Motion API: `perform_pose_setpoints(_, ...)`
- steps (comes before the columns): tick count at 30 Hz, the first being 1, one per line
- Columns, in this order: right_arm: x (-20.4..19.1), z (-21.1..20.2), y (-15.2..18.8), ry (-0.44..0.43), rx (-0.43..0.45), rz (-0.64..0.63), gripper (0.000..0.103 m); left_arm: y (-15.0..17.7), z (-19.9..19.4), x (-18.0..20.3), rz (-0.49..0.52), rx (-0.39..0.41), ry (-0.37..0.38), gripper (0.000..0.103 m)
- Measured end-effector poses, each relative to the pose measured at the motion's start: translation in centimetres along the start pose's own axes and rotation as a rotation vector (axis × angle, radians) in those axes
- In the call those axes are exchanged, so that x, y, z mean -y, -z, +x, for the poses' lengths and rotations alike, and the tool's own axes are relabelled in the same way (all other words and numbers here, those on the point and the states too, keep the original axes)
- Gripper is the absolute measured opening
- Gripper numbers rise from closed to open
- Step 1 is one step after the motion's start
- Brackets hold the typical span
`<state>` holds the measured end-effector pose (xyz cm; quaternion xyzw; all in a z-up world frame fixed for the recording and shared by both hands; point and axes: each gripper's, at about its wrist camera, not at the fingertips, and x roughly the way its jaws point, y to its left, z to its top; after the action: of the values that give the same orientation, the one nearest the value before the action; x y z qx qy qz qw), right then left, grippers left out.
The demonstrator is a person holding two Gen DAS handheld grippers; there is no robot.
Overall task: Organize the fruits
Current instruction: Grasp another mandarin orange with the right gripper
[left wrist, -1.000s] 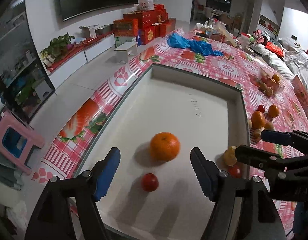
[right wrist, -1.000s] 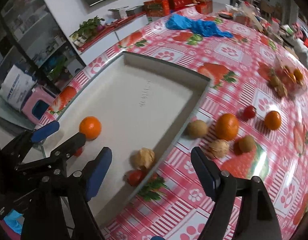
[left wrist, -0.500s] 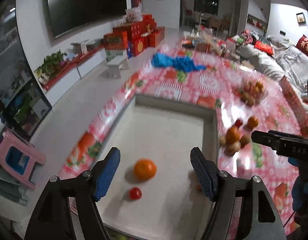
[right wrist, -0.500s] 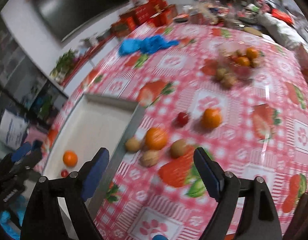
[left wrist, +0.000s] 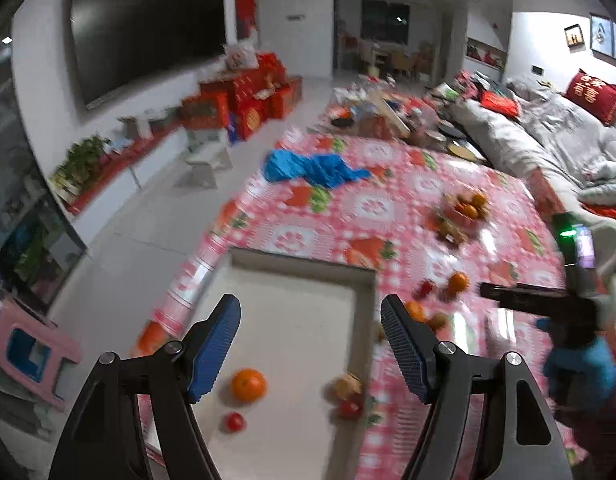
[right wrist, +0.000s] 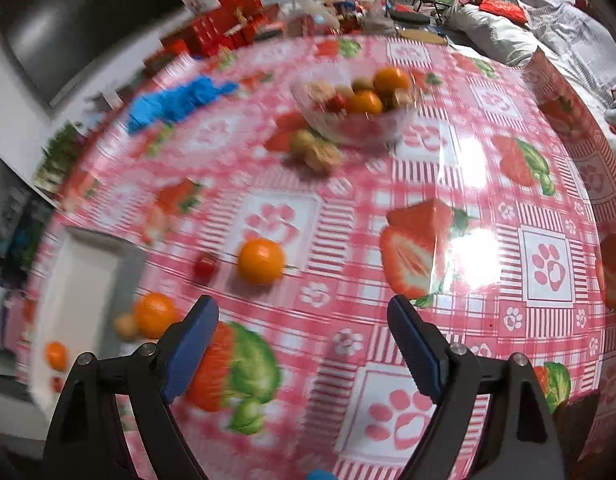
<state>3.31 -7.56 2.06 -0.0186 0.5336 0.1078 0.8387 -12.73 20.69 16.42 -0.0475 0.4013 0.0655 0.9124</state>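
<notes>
A white tray [left wrist: 292,280] lies on the table's left side and holds an orange [left wrist: 248,385], a small red fruit [left wrist: 234,421] and a walnut [left wrist: 347,387]. My left gripper [left wrist: 309,352] is open and empty, high above the tray. My right gripper [right wrist: 302,346] is open and empty above the tablecloth. Ahead of it lie an orange [right wrist: 261,261], a small red fruit [right wrist: 205,267] and another orange [right wrist: 155,315] by the tray [right wrist: 74,280]. A clear bowl [right wrist: 355,120] of mixed fruit stands farther back.
A blue cloth [left wrist: 311,168] lies at the table's far left. Walnuts [right wrist: 317,152] sit beside the bowl. A sofa [left wrist: 547,140] runs along the right side. Red boxes [left wrist: 244,100] and a small stool [left wrist: 206,160] stand on the floor at left.
Both grippers have risen and pulled back from the tray. The right gripper swung right, over the loose fruit and towards the bowl. Both stayed open.
</notes>
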Motion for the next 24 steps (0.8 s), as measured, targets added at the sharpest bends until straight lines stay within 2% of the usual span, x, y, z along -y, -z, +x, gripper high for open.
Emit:
perform_pose_setpoints(2,-0.1,0.9,0.1,0.019,0.012,-0.019,0.089,-0.2,-0.1,0.5,0.008,-0.011,0.026,0.074)
perform_pose_setpoints(4,-0.6,1.6,-0.1,0.02,0.031,-0.041,0.088,-0.3,-0.3,1.0,0.028,-0.008,0.021,0.074)
perform_pose_setpoints(9,-2.1,3.4,-0.5,0.021,0.042,-0.086,0.073,0.7,1.3,3.0,0.095,-0.045,0.008,0.074)
perform_pose_setpoints(15,-3.7,3.8,-0.7,0.02,0.098,-0.128,0.072,3.2,4.5,5.4,0.115,-0.129,0.038,0.074)
perform_pose_setpoints(18,-3.8,3.9,-0.8,0.021,0.124,-0.132,0.061,4.2,5.8,7.0,0.139,-0.14,0.028,0.074)
perform_pose_setpoints(19,-3.6,3.8,-0.9,0.008,0.132,-0.124,0.047,4.5,6.3,7.6,0.145,-0.142,0.025,0.074)
perform_pose_setpoints(20,-3.3,3.8,-1.0,-0.018,0.136,-0.107,0.039,4.7,6.8,8.1,0.144,-0.145,0.031,0.074)
perform_pose_setpoints(24,-2.0,3.2,-0.4,-0.062,0.139,-0.078,0.039,5.2,8.0,9.5,0.136,-0.152,0.037,0.074)
